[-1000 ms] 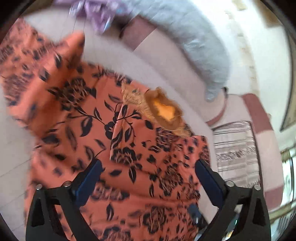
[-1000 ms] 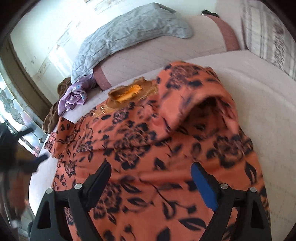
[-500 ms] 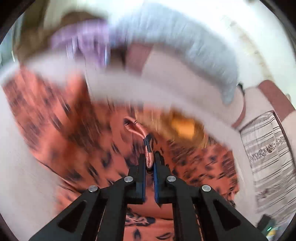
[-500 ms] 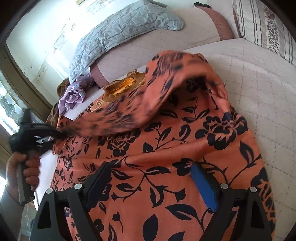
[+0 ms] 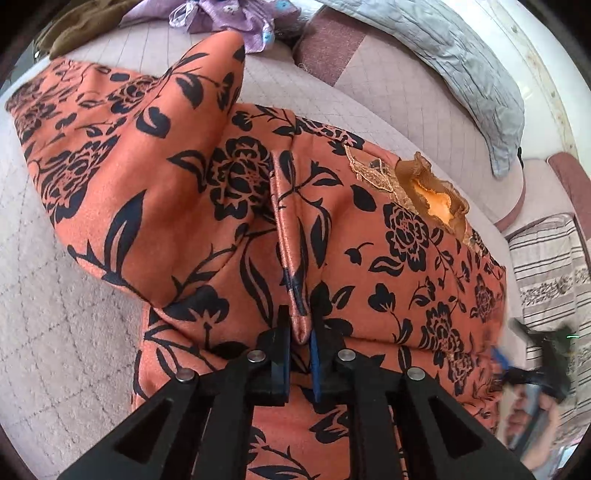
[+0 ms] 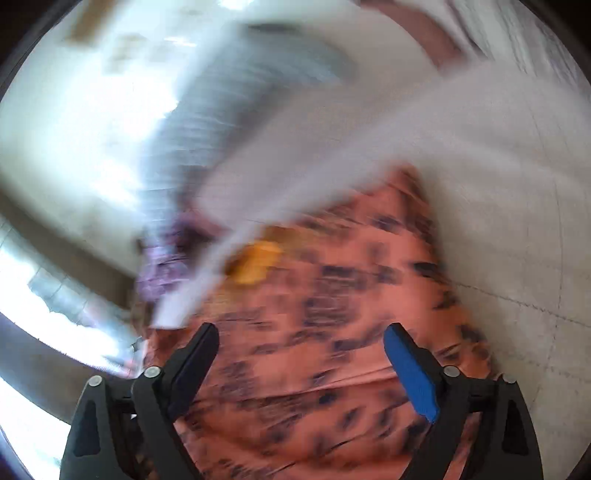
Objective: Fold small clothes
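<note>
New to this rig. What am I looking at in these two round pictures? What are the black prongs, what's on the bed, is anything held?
No robot here: a person carries a handheld two-finger tool in each hand, each with a fisheye camera looking along its fingers, hence the round pictures. The left camera's picture shows the left tool shut on a hemmed edge of the orange garment with black flower print, which lies on a pale quilted bed cover. Behind it are a crumpled lilac cloth and a grey quilted pillow. The right camera's picture is blurred by motion; its right tool is open above the same garment, holding nothing.
</note>
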`<state>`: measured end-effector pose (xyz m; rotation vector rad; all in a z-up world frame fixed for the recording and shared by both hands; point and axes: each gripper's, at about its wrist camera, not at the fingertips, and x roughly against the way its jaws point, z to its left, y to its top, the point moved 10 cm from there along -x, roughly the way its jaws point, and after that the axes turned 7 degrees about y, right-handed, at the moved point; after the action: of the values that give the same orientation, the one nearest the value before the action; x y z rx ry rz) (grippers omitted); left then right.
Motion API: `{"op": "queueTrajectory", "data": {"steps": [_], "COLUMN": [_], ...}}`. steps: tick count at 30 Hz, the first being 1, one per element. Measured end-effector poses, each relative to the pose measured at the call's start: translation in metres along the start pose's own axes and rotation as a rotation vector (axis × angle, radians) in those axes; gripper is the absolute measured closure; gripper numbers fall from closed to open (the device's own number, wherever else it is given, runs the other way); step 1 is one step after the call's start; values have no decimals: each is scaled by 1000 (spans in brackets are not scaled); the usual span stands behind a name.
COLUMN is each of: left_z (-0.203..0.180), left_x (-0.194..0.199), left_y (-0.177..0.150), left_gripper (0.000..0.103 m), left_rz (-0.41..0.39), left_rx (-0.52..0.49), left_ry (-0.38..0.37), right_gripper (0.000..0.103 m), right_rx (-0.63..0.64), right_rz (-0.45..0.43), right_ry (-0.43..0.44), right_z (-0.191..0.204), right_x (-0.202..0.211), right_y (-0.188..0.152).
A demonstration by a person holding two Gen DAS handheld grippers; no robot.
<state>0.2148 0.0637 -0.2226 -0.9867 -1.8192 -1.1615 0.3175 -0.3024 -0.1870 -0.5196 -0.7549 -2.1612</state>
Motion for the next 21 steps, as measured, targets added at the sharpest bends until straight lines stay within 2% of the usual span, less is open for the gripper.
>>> {"op": "queueTrajectory", "data": {"steps": [1, 2, 3, 6, 8, 10, 12, 14, 16, 17, 18, 21], "left_z": [2, 1, 0, -3, -3, -2, 7, 7, 9, 8, 7, 7], "left_x": [1, 1, -1, -2, -2, -1, 7, 9, 11, 11, 10, 10], "left_y": [-1, -1, -2, 9, 11, 9, 5, 5, 4, 4, 4, 5], "left_gripper": [92, 92, 92, 92, 92, 92, 92, 92, 92, 92, 92, 92], "left_rz": [9, 11, 10, -5, -7, -4, -6, -18, -34, -40, -45, -52], "left_rx": [5, 5, -2, -13, -8, -5, -15, -30, -48, -55, -61, -64], "left_ry": [-4, -8, -11, -11, -18, -31, -38, -35, -29, -26, -25, -26], "right_gripper": [16, 16, 15, 15, 15, 14, 14, 14, 16, 21, 36, 48], "right_rx": [-142, -170, -161, -26, 21, 2, -13, 3, 7, 16, 37, 96], "right_rz": [33, -27, -42, -44, -41, -61, -112, -138, -115, -90, -63, 13], "right_ry": [-7, 37, 50, 146, 108, -4, -13, -75, -112, -127, -147, -162], "right_z": [-27, -23, -13, 36, 39, 19, 10, -4, -19, -26, -31, -32], "right_x": [-12, -2, 5, 19, 17, 17, 29, 40, 40, 36, 30, 4], "right_y": [-3, 4, 6, 6, 9, 19, 31, 42, 48, 52, 56, 67]}}
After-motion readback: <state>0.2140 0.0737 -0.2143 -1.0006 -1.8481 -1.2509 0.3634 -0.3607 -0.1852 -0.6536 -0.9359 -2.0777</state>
